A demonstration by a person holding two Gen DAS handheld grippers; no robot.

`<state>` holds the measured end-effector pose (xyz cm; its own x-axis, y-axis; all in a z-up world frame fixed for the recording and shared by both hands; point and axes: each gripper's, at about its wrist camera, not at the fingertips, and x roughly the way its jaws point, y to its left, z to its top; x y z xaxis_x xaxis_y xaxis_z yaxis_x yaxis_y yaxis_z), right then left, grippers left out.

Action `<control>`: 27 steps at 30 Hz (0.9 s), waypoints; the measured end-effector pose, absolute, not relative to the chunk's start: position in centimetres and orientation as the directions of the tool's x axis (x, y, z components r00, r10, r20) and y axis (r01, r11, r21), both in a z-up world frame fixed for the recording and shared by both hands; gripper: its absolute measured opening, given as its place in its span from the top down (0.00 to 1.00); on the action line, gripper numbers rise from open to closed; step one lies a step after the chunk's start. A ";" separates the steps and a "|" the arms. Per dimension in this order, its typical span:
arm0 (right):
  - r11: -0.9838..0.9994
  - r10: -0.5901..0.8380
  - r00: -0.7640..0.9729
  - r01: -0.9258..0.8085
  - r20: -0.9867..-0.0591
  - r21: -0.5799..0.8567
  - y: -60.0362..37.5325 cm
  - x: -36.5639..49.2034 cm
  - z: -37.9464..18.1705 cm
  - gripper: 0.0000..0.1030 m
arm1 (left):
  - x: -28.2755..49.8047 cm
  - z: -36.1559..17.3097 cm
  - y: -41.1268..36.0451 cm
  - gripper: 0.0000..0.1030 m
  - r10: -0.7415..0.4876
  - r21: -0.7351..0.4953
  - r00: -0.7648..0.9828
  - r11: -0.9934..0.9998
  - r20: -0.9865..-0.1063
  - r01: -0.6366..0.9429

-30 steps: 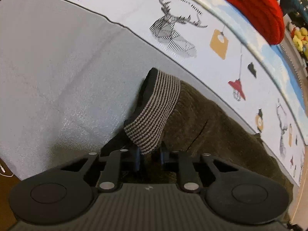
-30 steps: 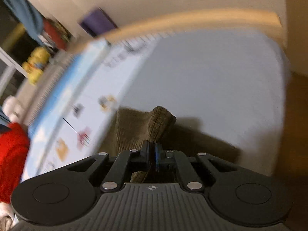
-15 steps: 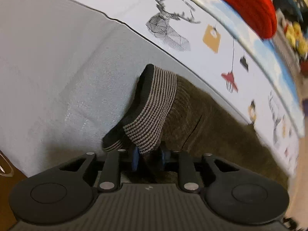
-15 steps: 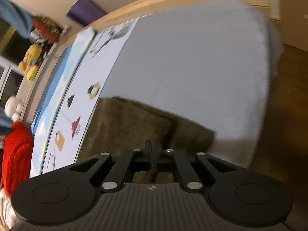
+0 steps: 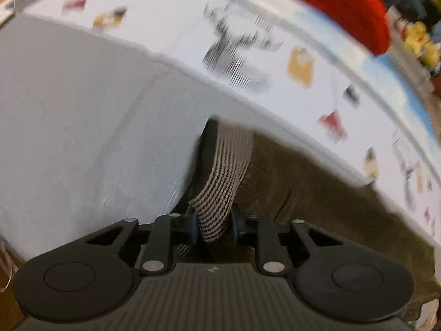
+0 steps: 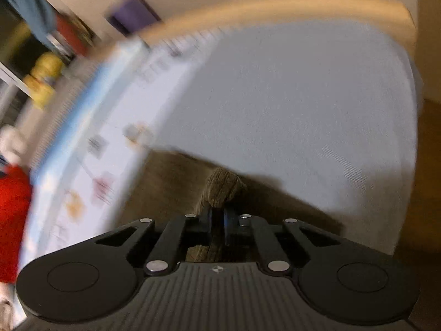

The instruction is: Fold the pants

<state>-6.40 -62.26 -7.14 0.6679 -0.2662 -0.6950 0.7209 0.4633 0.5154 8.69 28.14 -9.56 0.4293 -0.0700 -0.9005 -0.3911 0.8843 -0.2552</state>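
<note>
The pants (image 5: 317, 190) are dark olive-brown corduroy with a striped knit waistband (image 5: 223, 176). They lie on a grey bed sheet (image 5: 82, 127). My left gripper (image 5: 214, 227) is shut on the striped waistband, which stands up between the jaws. In the right wrist view my right gripper (image 6: 217, 222) is shut on a bunched fold of the pants (image 6: 223, 187), held above the rest of the cloth (image 6: 171, 182). Both views are blurred by motion.
A white printed blanket (image 5: 248, 55) with deer and lamp figures runs along the far side of the pants. A red garment (image 5: 339, 2) lies beyond it. The bed's wooden edge (image 6: 303, 5) and brown floor (image 6: 424, 193) show in the right wrist view.
Both grippers keep their hold and are moving. The right gripper has lifted its fold of cloth again, which lay low half a second ago. The left view has swung slightly.
</note>
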 end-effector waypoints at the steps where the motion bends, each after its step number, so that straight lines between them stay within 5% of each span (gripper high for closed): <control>1: 0.467 -0.288 0.703 0.696 -0.650 0.545 -61.9 -7.2 -5.5 0.93 | 8.3 -8.8 28.4 0.78 -0.081 -0.287 0.467 0.876 -0.881 -0.388; 4: 0.491 -0.360 0.605 0.770 -0.710 0.407 -61.7 -8.7 -5.0 0.93 | 8.1 -9.4 28.5 0.78 -0.062 -0.240 0.422 0.891 -0.904 -0.384; 6: 0.426 -0.292 0.452 0.851 -0.843 0.308 -62.9 -9.4 -8.1 0.93 | 8.2 -10.7 28.3 0.77 -0.051 -0.187 0.346 0.910 -0.937 -0.371; 9: 0.389 -0.218 0.388 0.876 -0.896 0.284 -63.9 -10.2 -10.8 0.93 | 8.3 -11.4 28.3 0.77 -0.043 -0.150 0.293 0.924 -0.955 -0.353; 15: 0.468 -0.241 0.363 0.856 -0.900 0.220 -63.2 -9.9 -10.1 0.90 | 8.4 -11.1 27.7 0.75 -0.026 -0.124 0.291 0.938 -0.956 -0.325; 18: 0.484 -0.298 0.360 0.855 -0.884 0.185 -62.4 -9.2 -8.7 0.82 | 8.2 -9.7 26.8 0.65 0.020 -0.082 0.335 0.954 -0.942 -0.287; 23: 0.593 -0.450 0.427 0.800 -0.784 0.096 -59.8 -7.8 -5.6 0.79 | 7.3 -6.2 23.7 0.62 0.174 0.085 0.529 0.978 -0.831 -0.188; 27: 0.673 -0.422 0.492 0.733 -0.762 0.101 -59.0 -6.7 -5.7 0.78 | 7.6 -6.3 22.2 0.62 0.114 0.073 0.559 0.993 -0.821 -0.096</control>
<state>-6.69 -58.99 -5.73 0.4918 -0.4219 -0.7616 0.7330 0.6728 0.1006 7.57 22.16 -6.25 0.5591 0.1145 -0.8211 -0.0955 0.9927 0.0734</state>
